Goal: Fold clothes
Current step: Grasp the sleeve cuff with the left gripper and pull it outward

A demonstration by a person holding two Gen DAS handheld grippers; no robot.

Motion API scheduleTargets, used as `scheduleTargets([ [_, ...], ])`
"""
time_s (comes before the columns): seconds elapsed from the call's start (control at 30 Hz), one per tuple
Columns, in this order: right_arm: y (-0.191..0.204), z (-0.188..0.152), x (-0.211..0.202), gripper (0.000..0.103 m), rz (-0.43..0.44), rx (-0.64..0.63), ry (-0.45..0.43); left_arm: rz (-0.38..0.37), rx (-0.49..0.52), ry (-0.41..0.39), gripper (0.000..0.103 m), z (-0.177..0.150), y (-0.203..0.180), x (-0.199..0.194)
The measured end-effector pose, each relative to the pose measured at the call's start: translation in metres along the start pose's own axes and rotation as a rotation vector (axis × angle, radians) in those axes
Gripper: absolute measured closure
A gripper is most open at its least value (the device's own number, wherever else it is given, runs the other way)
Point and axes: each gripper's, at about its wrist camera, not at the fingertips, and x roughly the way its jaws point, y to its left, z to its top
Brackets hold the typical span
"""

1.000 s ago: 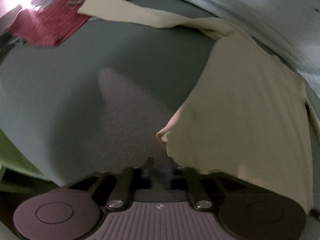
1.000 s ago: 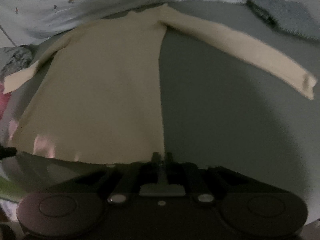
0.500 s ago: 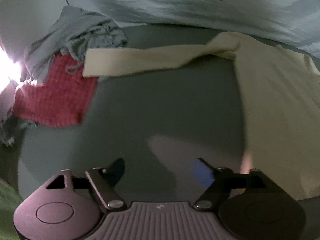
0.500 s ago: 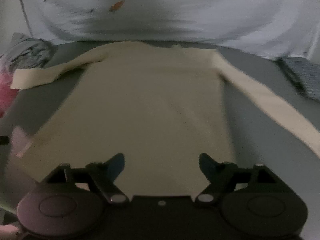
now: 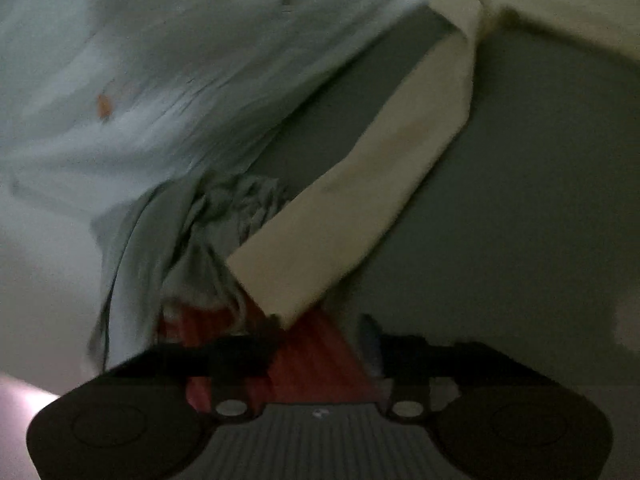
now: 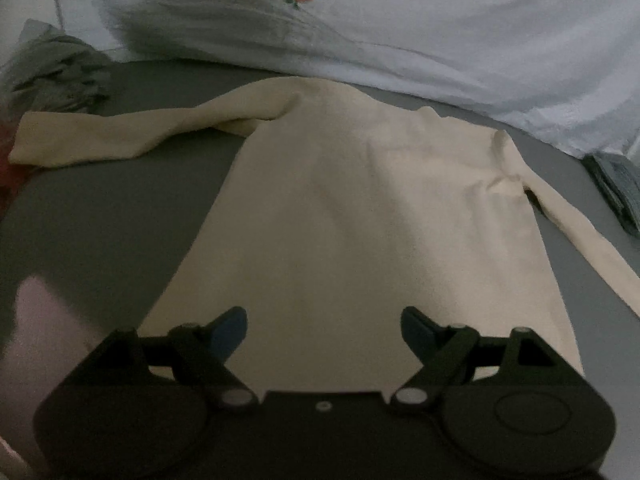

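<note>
Holding both grippers spread with nothing between the fingers, you have your right gripper [image 6: 324, 326] over the hem of the cream sweater [image 6: 360, 220] lying flat on the grey surface [image 6: 104, 216], your left gripper [image 5: 320, 344] near its sleeve cuff [image 5: 288, 276].

The cream long-sleeved top [image 6: 352, 216] lay flat and unfolded, hem nearest the right camera, neck farthest, both sleeves spread outward, with the cuff of one sleeve [image 5: 360, 200] touching the crumpled grey garment [image 5: 192, 232].
</note>
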Motion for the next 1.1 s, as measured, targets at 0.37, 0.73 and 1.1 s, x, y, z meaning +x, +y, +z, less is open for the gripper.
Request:
scheduleTargets([
  [0.37, 0.019, 0.007, 0.010, 0.018, -0.101, 0.040, 0.064, 0.017, 0.550, -0.151, 0.070, -0.024, -0.015, 0.063],
  [0.73, 0.018, 0.004, 0.014, 0.018, -0.038, 0.005, 0.060, -0.311, -0.094, -0.053, 0.098, 0.021, 0.081, 0.005],
  [1.1, -0.018, -0.004, 0.026, 0.018, 0.056, 0.123, 0.080, -0.897, -1.314, -0.036, 0.099, 0.000, 0.235, -0.093],
])
